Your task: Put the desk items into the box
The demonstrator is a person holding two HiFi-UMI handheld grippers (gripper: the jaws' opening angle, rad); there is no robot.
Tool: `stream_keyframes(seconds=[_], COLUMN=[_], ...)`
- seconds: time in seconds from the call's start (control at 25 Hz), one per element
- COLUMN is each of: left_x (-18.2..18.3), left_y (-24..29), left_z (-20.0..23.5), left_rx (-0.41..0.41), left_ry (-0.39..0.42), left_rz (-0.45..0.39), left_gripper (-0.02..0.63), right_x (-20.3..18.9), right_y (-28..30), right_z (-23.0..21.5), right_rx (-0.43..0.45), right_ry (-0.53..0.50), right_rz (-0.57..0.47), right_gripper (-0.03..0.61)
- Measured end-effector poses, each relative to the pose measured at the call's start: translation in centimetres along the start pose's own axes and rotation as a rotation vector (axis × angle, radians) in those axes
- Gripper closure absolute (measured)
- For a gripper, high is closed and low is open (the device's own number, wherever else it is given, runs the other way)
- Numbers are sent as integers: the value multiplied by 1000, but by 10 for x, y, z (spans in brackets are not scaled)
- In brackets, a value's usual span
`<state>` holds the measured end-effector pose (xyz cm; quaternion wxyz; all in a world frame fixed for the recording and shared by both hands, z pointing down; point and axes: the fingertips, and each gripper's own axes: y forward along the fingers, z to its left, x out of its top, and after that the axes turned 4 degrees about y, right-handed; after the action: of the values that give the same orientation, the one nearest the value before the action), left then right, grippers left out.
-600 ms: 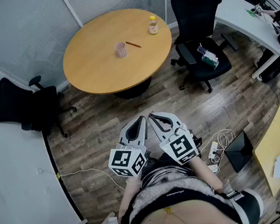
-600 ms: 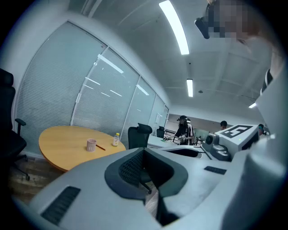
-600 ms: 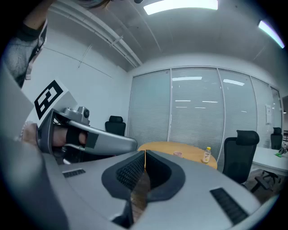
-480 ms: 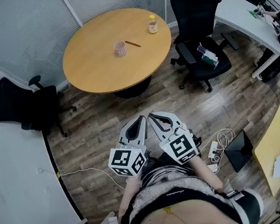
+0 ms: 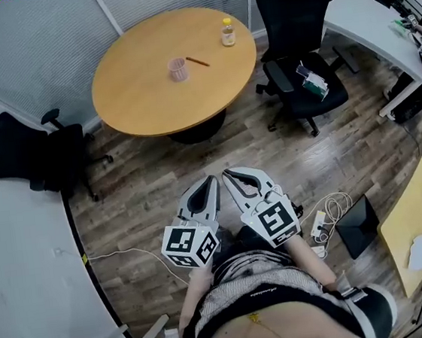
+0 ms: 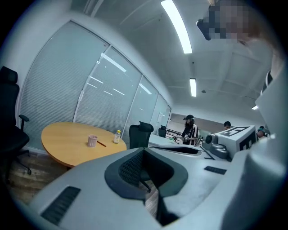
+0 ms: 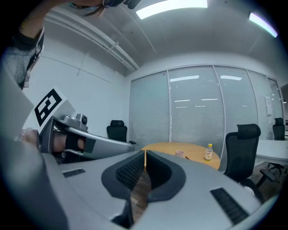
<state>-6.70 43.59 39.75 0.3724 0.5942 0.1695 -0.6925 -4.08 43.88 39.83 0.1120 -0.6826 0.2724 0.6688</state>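
1. I hold my left gripper and right gripper side by side near my body, above the wooden floor. Both have their jaws pressed together, with nothing between them.
2. The pink cup, thin pencil-like stick and small bottle sit on the round counter, well apart from both grippers.

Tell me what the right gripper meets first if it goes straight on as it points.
Probably the round table, at its near edge: the right gripper aims at it over the floor, with nothing between. Depth is unclear.
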Motion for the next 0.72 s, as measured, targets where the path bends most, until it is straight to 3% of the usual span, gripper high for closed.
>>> stream_keyframes(seconds=[0.4,0.72], left_x=[1,17], left_y=[10,52], left_z=[25,69], left_rx=[8,-65], left_ry=[-13,-18], left_rz=[11,23], left_gripper=[595,595], right_x=[1,12], right_y=[24,75], right_z=[-5,-37], right_rx=[-3,-73], right_ry=[4,-2], right_rz=[0,6], right_gripper=[551,552])
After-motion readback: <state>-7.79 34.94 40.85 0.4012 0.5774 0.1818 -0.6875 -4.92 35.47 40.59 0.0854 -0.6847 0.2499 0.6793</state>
